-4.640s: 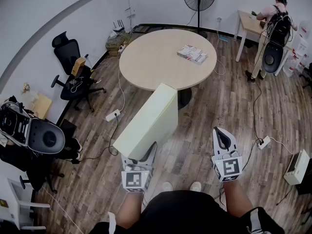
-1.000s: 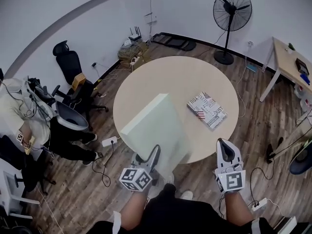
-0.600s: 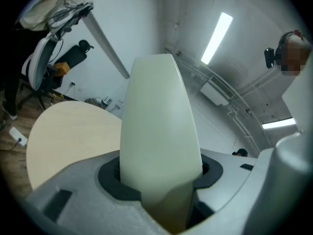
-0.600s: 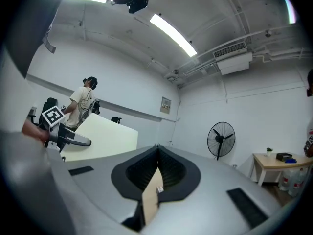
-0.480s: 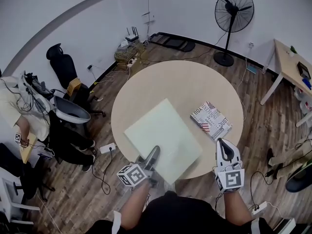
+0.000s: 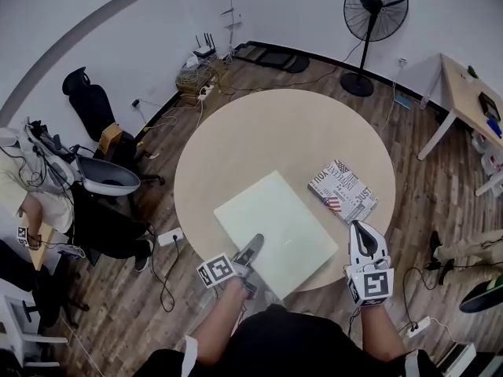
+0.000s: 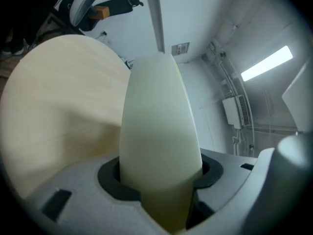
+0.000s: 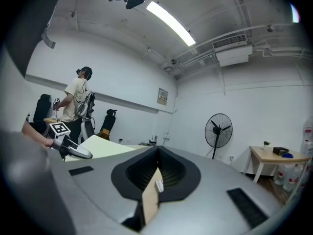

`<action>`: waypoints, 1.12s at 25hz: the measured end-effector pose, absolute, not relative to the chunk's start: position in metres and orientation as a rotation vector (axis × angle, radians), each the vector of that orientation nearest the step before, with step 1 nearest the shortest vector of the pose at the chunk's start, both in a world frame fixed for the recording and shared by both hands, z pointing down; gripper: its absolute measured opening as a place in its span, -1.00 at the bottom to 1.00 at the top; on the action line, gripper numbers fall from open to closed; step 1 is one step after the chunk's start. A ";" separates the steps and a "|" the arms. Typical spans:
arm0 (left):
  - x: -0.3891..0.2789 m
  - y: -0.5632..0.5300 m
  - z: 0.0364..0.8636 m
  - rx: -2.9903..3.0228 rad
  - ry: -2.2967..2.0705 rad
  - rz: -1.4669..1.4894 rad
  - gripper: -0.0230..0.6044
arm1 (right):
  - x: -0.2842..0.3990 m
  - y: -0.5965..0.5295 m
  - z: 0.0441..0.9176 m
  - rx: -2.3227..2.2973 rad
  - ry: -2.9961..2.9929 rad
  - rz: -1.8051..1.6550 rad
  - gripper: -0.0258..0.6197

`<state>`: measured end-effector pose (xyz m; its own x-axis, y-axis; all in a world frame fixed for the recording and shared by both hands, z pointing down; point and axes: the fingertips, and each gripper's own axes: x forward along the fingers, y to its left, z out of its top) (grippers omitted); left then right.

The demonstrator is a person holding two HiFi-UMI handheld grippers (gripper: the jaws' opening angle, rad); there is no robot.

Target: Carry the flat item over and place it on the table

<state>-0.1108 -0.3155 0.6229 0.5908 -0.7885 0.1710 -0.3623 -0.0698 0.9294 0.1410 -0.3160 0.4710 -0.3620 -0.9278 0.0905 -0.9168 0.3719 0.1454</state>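
Bright ceiling strip light [image 8: 171, 22] — fisheye-bent edges, flat item [image 7: 159, 131] blurred up close.

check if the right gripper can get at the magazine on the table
Probably yes: the right gripper points at the magazine from just short of it, with only bare table between; the pale panel lies off to the side.

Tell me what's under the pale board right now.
Only the round table shows under the board, whose near corner overhangs the floor. Left tongs grip that edge. Anything beneath the board is covered.
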 end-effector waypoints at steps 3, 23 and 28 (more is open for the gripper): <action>-0.109 -0.319 0.644 1.608 -0.937 -0.465 -0.12 | 0.141 -0.317 0.483 1.677 -2.445 -0.072 -0.93; -0.080 -0.343 0.726 1.501 -0.821 -0.295 -0.03 | 0.141 -0.335 0.455 1.770 -2.402 -0.123 -0.93; -0.080 -0.342 0.735 1.499 -0.926 -0.141 0.19 | 0.144 -0.347 0.451 1.751 -2.428 -0.120 -0.93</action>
